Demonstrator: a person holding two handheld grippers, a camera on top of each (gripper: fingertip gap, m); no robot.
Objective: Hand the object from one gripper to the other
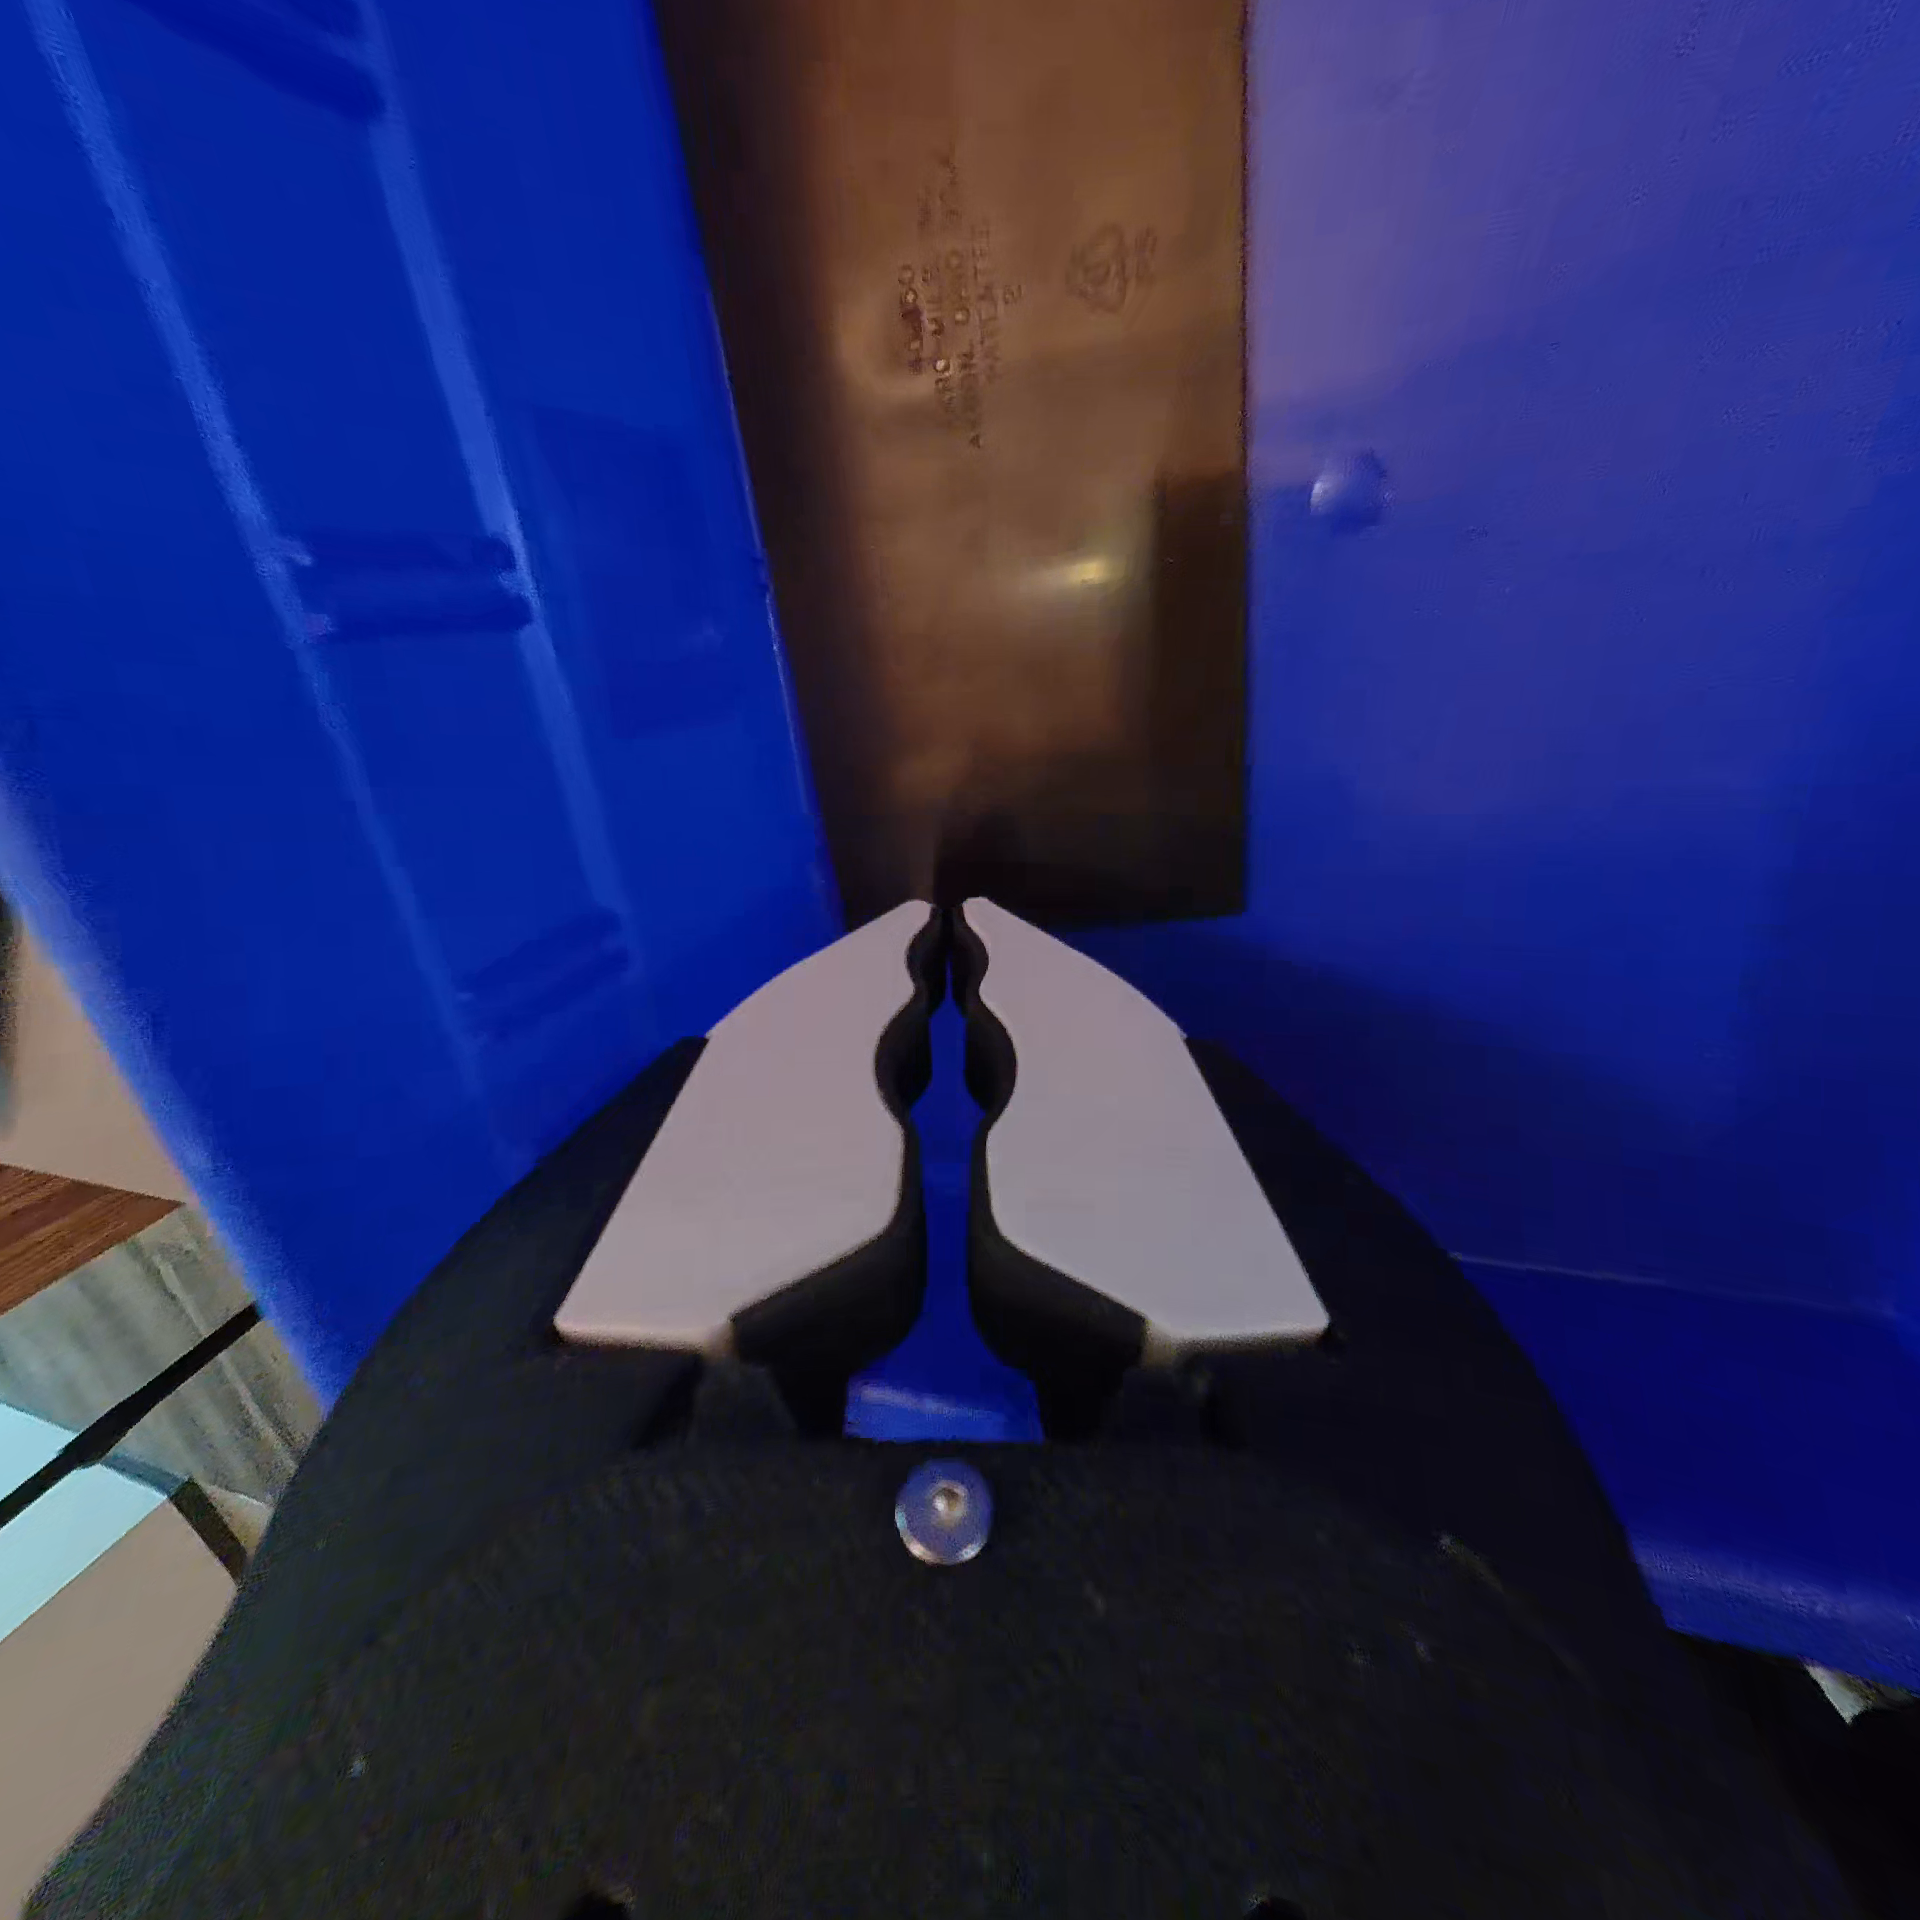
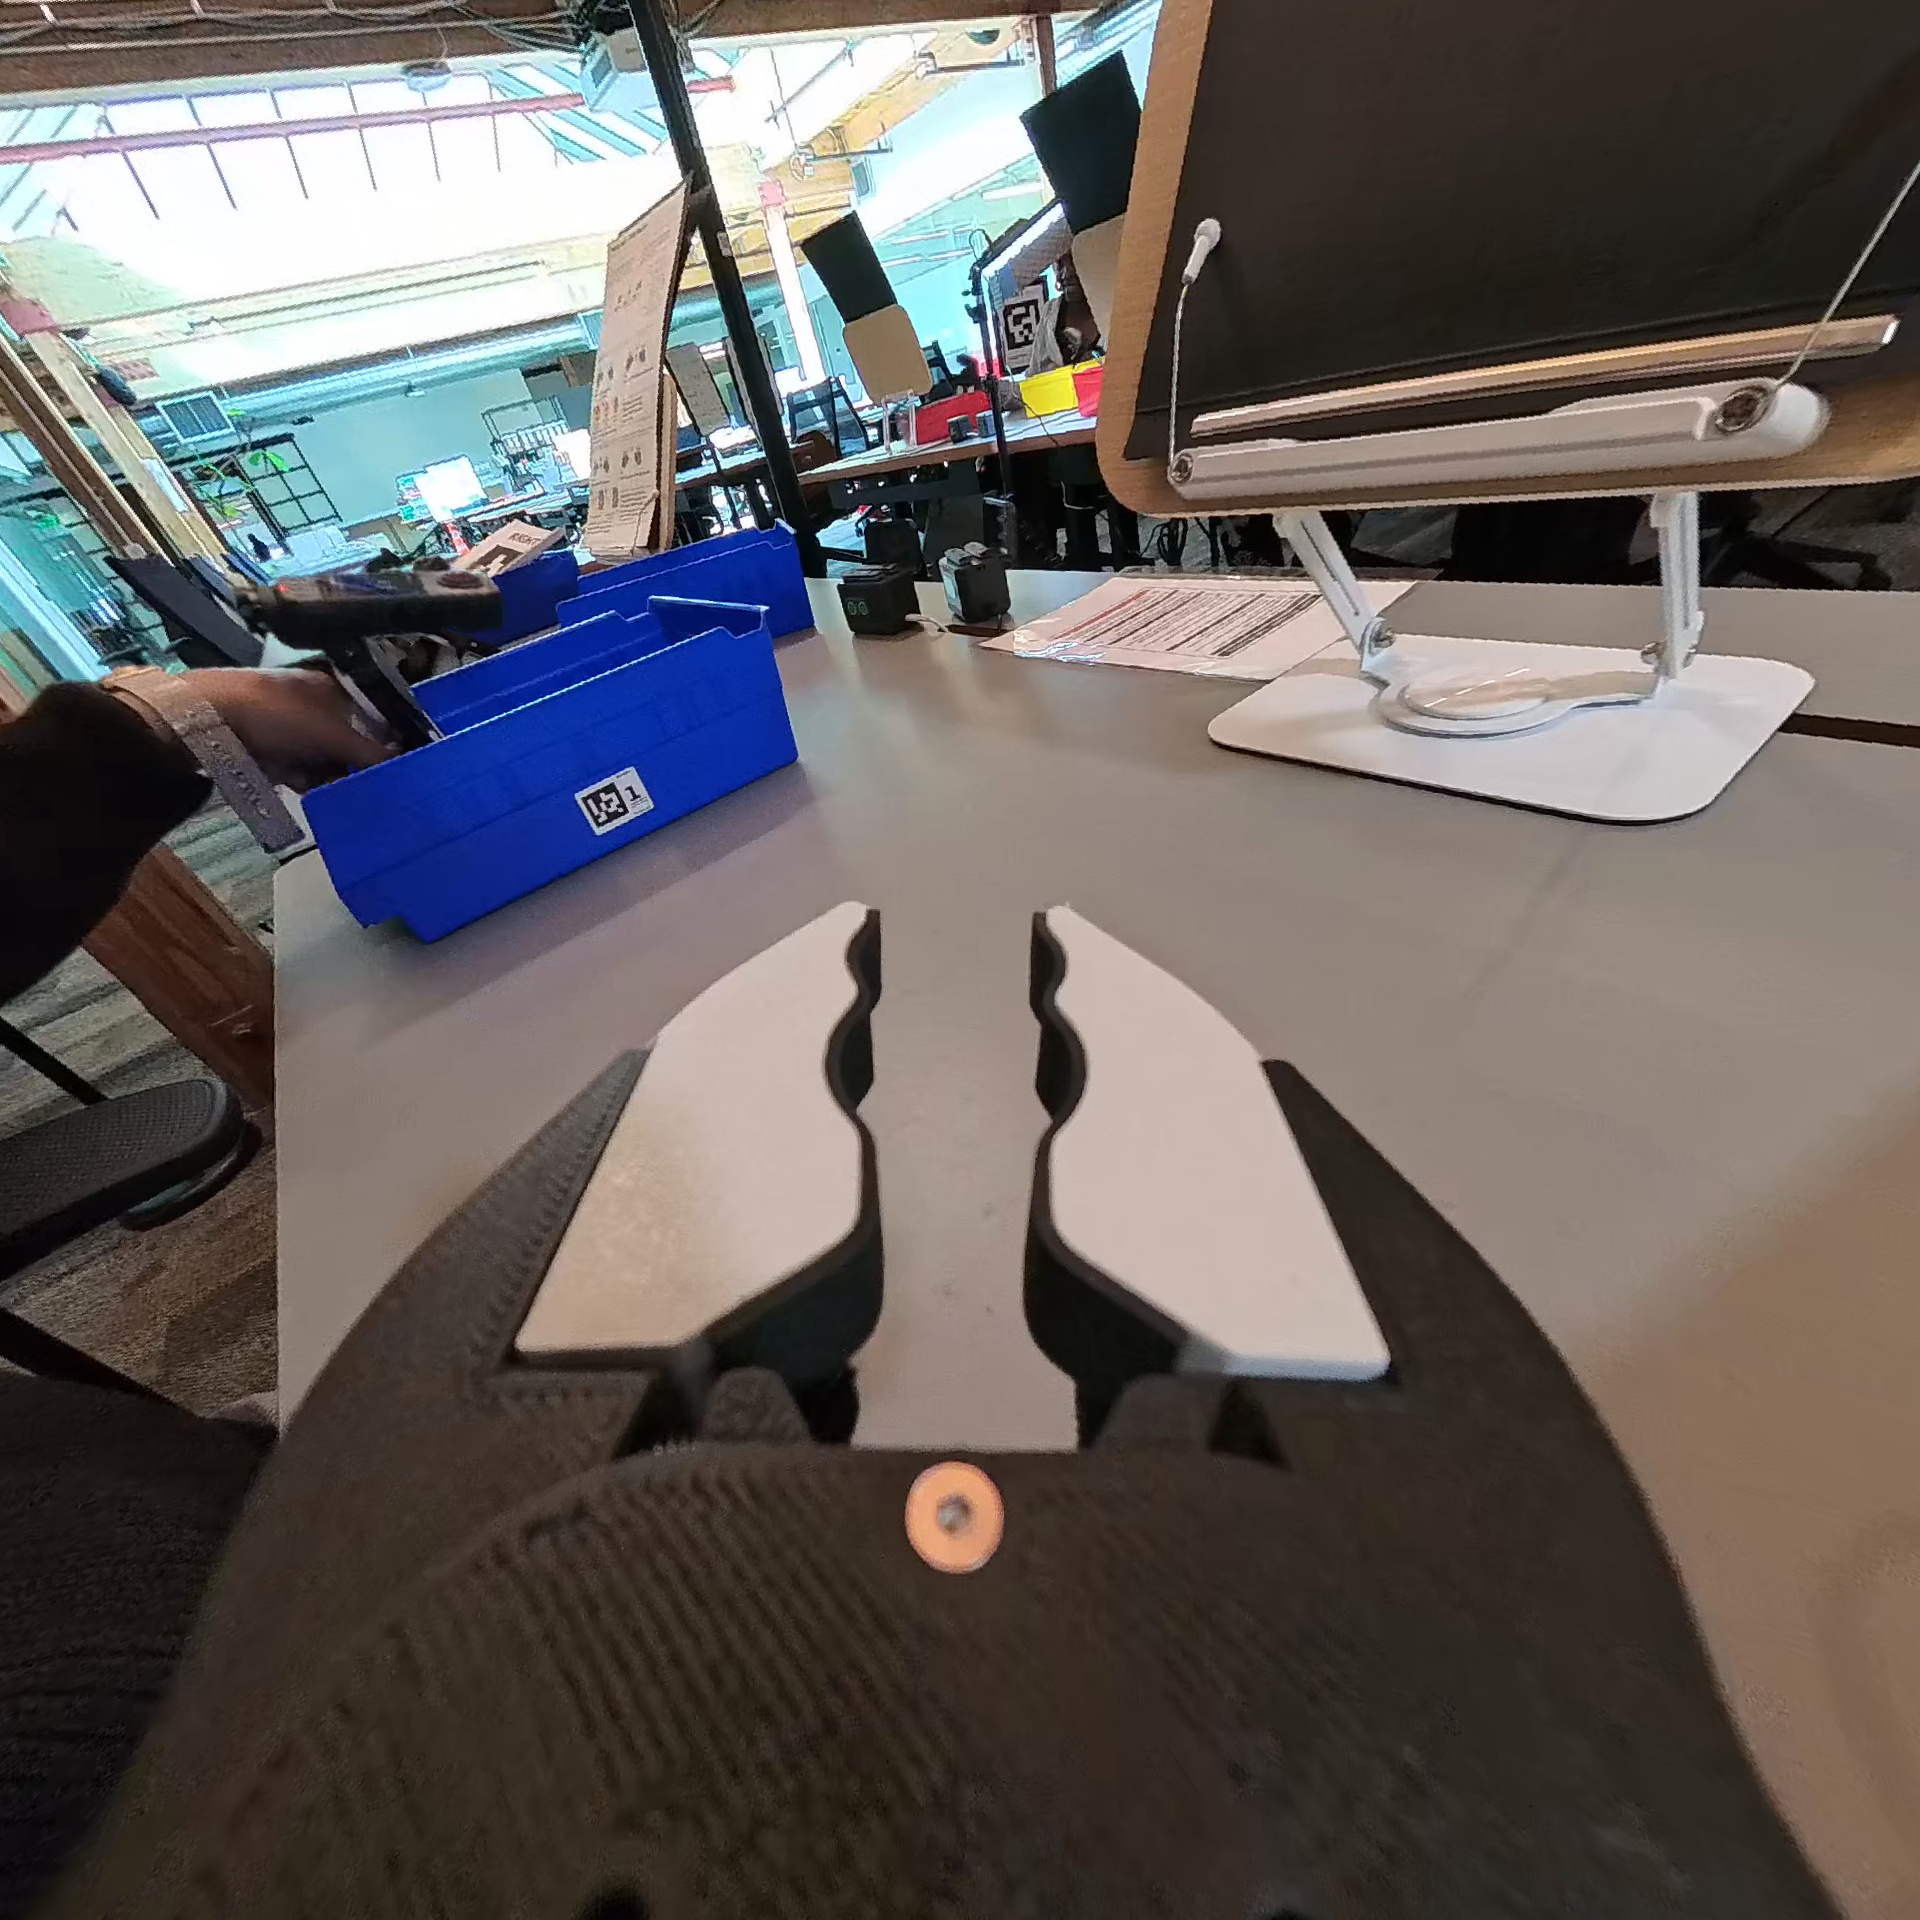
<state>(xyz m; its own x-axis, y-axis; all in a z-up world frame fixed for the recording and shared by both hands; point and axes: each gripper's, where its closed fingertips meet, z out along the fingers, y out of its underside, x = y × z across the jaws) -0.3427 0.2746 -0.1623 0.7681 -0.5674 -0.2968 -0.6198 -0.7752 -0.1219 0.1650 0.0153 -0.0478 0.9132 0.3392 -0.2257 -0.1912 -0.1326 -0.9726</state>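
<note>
My left gripper (image 1: 951,912) is down inside a blue bin (image 1: 416,520), its fingertips closed together. They meet at the near edge of a flat, shiny brown plate (image 1: 997,468) with embossed marks that lies between the bin's walls. I cannot tell whether anything is pinched between the tips. My right gripper (image 2: 956,914) is open and empty, low over the grey table (image 2: 1143,935). In the right wrist view the left gripper (image 2: 384,608) shows at the left end of the blue bin (image 2: 582,748), held by a person's hand (image 2: 281,717).
A second blue bin (image 2: 686,582) stands behind the first. A white stand (image 2: 1507,727) carrying a dark board is at the right, with a printed sheet (image 2: 1195,613) and small black devices (image 2: 977,587) behind. A chair (image 2: 114,1153) is left of the table edge. Across from one pair of fingers to the other is roughly 60 centimeters.
</note>
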